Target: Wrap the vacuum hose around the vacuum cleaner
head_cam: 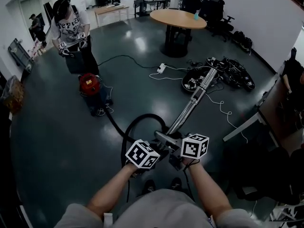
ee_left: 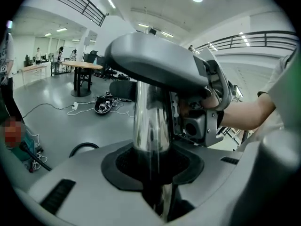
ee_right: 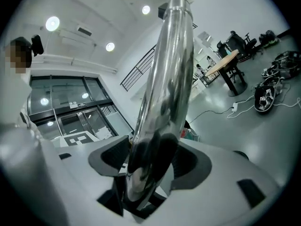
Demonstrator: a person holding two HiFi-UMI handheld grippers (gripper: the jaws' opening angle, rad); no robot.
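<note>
Black bendy vacuum hose loops on the dark floor just past the left gripper and right gripper, whose fingers squeeze its shiny metal tube. Wrapping looks not begun; next, carry it to the far red vacuum cleaner.

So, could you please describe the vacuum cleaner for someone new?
From the round wooden table, look left across the dark floor. The vacuum cleaner sits beside a standing person, the only red-topped canister, with a black hose trailing from it.
</note>
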